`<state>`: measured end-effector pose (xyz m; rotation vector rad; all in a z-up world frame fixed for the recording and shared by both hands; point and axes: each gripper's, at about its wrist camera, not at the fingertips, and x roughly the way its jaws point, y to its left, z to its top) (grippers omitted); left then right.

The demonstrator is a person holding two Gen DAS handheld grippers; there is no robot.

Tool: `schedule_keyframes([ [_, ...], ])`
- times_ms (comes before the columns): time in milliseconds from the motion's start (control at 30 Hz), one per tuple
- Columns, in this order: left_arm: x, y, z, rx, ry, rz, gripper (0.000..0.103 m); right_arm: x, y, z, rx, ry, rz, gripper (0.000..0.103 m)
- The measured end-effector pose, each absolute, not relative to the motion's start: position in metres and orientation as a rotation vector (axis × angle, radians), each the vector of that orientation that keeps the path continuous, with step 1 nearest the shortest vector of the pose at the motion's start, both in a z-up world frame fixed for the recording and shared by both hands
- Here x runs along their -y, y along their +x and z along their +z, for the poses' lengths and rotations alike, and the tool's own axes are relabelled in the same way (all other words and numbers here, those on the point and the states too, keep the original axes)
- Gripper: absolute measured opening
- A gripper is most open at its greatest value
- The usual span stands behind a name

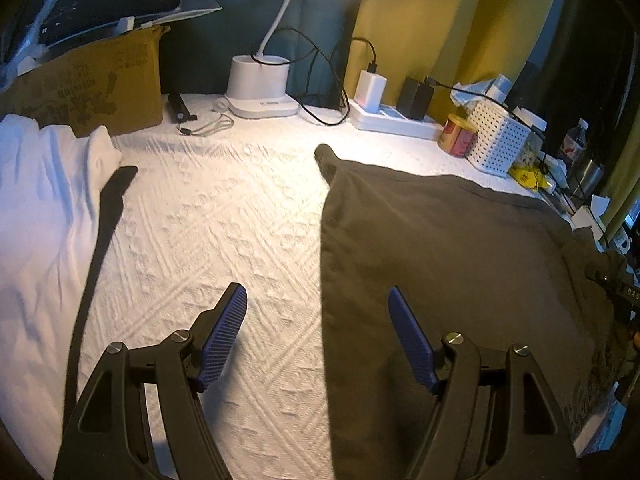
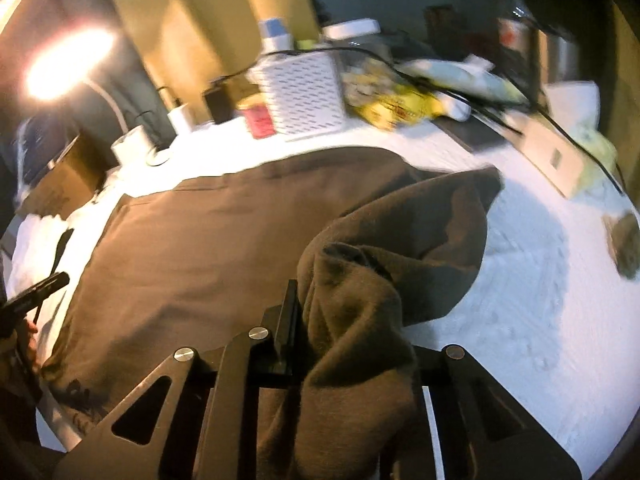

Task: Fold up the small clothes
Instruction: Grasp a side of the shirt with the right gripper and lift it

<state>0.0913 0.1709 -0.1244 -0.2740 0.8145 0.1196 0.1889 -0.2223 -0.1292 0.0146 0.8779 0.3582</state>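
Note:
A dark brown garment lies spread on the white textured cloth. My left gripper is open and empty, hovering over the garment's left edge, one blue pad over the white cloth and the other over the brown fabric. In the right wrist view the same brown garment lies flat, and my right gripper is shut on a bunched fold of it, lifted above the surface. The right fingertips are hidden under the fabric. The left gripper shows at the far left.
A white garment with a black strap lies at the left. Along the back stand a cardboard box, a white lamp base, a power strip with chargers, a red can and a white perforated basket. Cables trail there.

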Motion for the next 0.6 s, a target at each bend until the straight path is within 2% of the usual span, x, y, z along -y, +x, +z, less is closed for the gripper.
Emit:
schedule_keyframes([
  [600, -0.194, 0.067, -0.126, -0.756, -0.302, 0.099, 0.073, 0.096, 0.178, -0.117, -0.866, -0.145, 0.582, 0.019],
])
